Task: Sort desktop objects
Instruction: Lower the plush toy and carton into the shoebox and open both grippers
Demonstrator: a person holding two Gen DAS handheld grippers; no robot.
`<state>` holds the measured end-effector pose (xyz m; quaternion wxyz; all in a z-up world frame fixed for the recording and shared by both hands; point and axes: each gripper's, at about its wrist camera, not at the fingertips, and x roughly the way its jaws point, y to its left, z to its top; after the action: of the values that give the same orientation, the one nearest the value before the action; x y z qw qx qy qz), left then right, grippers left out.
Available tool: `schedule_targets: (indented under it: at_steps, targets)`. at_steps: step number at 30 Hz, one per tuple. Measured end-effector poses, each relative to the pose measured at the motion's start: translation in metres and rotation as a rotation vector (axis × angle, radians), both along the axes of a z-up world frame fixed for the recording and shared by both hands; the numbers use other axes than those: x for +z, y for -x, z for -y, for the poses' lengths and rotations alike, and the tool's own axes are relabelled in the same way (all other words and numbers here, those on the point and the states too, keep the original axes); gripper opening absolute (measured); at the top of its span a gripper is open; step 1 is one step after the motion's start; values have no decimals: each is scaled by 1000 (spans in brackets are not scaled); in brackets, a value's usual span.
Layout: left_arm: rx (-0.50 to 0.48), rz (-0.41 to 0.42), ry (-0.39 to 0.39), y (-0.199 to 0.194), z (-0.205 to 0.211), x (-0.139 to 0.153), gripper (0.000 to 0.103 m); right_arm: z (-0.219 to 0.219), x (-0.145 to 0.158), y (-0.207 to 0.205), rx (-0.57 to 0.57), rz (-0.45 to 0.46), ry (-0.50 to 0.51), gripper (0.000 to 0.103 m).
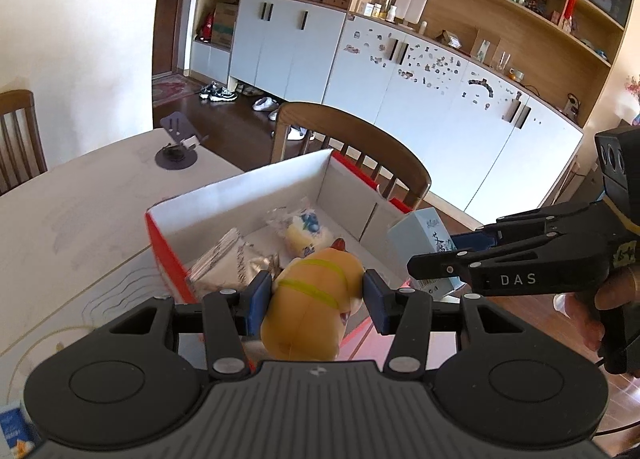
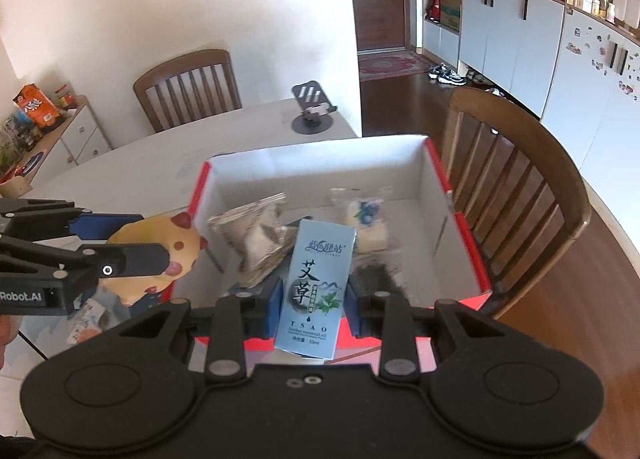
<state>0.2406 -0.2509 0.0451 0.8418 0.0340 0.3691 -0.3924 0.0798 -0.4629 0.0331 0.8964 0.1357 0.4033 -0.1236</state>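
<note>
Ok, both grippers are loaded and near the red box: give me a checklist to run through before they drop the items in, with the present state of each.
1. Left gripper holds the yellow toy between its pads: ok.
2. Right gripper holds the blue carton upright between its pads: ok.
3. Red box is open at the top: ok.
4. Bare floor left in the box beside the silver packets and the wrapped snack: ok, mostly at the far side.
5. Toy fully past the box's near wall: cannot tell.
6. The two grippers are apart, not touching: ok.
</note>
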Motion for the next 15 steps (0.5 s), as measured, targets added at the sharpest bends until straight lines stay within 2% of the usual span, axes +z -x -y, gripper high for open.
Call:
schedule_targets:
  at_steps: [15]
  targets:
    - [35,20,-48,-46,51,-4,48,44,-16,-20,15,-22,3,31]
